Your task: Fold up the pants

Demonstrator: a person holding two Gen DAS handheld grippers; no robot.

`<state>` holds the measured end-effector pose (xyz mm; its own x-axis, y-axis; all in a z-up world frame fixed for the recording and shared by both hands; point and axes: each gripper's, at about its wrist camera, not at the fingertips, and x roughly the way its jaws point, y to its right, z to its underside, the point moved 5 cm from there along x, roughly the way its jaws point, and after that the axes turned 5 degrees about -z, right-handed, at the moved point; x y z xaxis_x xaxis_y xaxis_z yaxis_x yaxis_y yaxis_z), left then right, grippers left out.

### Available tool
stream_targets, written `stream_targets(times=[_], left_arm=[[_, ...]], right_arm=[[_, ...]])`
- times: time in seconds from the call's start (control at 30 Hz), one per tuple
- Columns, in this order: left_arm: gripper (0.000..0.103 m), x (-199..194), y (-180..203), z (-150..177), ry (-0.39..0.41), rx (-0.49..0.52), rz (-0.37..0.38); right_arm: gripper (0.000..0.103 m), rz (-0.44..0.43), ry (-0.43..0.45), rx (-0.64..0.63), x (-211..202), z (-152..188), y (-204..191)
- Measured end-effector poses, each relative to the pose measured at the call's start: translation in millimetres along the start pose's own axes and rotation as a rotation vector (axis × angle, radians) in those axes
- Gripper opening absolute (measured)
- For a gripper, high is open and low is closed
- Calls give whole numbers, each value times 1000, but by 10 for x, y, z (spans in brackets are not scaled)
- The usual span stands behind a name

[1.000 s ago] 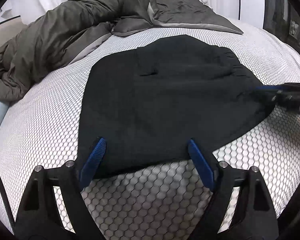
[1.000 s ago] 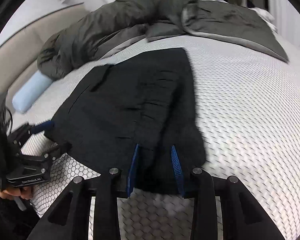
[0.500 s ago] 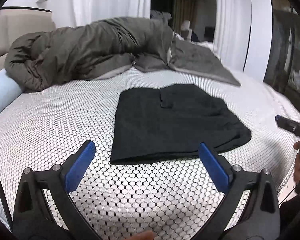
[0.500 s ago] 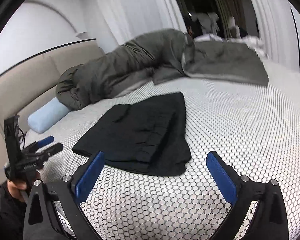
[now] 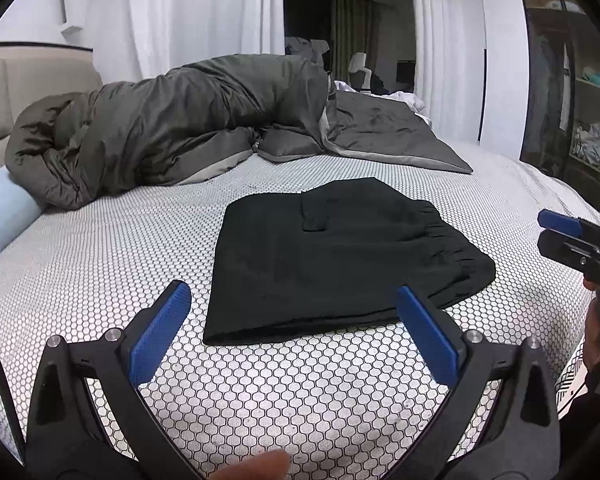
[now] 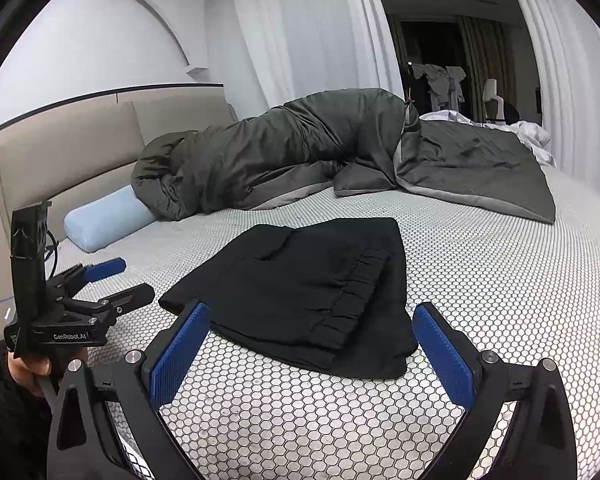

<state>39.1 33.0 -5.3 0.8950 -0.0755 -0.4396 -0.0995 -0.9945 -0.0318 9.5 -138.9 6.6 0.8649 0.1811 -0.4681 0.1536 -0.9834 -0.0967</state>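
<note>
The black pants lie folded in a flat bundle on the honeycomb-patterned bed, elastic waistband towards the right. In the left wrist view my left gripper hangs open just short of the bundle's near edge, with nothing between its blue pads. My right gripper is also wide open and holds nothing, a little back from the pants. Each gripper shows in the other's view: the right gripper at the right edge, the left gripper at the left, held by a hand.
A dark olive duvet is bunched along the far side of the bed. A light blue bolster lies against the beige headboard. White curtains hang behind, and open shelves stand at the right.
Both grippers let go of the pants' near edge, opened wide, and drew back and up. The pants now lie folded on the bed, farther from both cameras.
</note>
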Motion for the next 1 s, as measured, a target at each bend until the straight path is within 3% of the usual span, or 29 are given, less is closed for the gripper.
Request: stream_targets(times=[0.3, 1.0], left_arm=[[102, 5, -51, -9, 12, 17, -5], [102, -20, 0, -18, 23, -6, -23]], right_arm=[[103, -25, 21, 33, -77, 9, 30], [103, -22, -20, -19, 36, 56, -42]])
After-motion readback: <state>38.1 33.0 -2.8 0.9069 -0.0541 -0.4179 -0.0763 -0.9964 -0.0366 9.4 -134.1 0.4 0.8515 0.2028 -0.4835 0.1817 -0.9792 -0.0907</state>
